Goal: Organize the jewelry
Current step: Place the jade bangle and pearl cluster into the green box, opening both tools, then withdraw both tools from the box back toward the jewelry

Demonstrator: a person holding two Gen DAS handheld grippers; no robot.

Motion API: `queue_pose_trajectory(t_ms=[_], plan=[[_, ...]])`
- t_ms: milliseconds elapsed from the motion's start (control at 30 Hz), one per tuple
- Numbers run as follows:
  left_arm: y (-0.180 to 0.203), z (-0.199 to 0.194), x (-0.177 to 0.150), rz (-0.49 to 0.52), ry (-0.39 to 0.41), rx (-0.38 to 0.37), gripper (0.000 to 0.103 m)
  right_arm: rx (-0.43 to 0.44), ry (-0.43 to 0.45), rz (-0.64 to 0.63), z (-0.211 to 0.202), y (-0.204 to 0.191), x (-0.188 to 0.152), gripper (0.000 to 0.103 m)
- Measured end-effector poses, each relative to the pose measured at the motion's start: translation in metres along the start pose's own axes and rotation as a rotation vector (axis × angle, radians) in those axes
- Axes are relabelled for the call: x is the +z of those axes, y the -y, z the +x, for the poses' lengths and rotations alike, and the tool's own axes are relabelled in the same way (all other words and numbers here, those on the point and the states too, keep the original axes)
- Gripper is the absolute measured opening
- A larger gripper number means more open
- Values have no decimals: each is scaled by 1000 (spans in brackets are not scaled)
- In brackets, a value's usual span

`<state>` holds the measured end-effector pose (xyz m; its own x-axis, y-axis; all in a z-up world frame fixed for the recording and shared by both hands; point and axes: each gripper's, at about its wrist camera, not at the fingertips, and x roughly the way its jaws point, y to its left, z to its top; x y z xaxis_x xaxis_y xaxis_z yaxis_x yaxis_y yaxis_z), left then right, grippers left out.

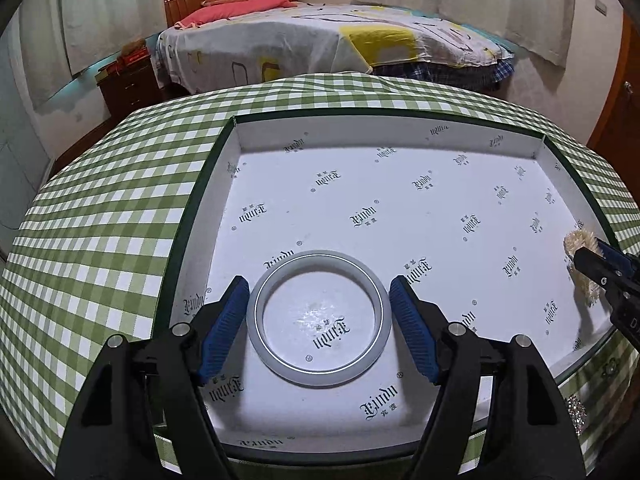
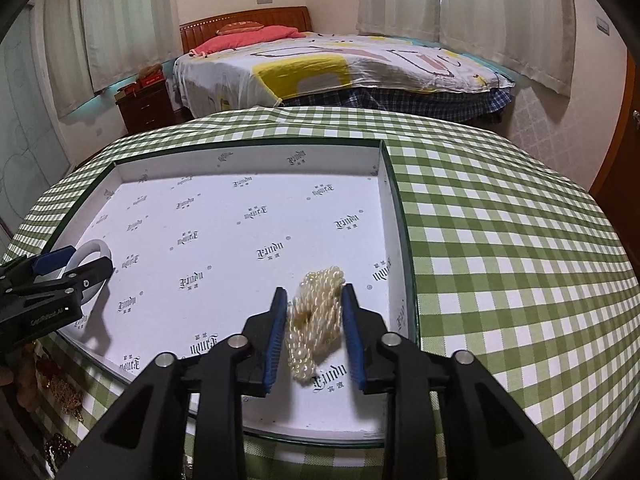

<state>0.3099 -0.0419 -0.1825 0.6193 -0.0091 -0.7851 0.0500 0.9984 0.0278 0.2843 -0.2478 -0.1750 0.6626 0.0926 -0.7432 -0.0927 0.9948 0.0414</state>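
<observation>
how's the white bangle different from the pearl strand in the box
The white bangle is one smooth rigid ring lying flat; the pearl strand is a loose bunched heap of small cream beads. The bangle lies between the left gripper fingers, the strand between the right gripper fingers. Both rest on the printed box floor.

Green-and-white checked tablecloth (image 1: 100,240); white box (image 1: 400,208), dark green rim, black printed logos; pale grey-white bangle (image 1: 320,372); cream pearl necklace (image 2: 316,320); blue gripper pads (image 1: 222,328); far, pink pillow (image 1: 236,6).
</observation>
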Motion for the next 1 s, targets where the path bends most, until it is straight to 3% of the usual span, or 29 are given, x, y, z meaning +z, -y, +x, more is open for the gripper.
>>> queue_pose_trajectory(t_ms=[100,367,600,800,1000], plan=[[2,1,1,6,-3,-1,77,15,3,-10,-1,-2,0,42],[1,-5,2,-16,20,-21,78,29,35,4,-11,0,0,47],[-4,-53,-5,-47,162,-53,83,21,135,12,-54,-7,-6,48],[-8,-99,-31,-75,258,-51,84,34,166,-9,-90,-22,-38,50],[-11,-130,-71,-98,289,-47,85,55,154,-24,-112,-30,-79,53]])
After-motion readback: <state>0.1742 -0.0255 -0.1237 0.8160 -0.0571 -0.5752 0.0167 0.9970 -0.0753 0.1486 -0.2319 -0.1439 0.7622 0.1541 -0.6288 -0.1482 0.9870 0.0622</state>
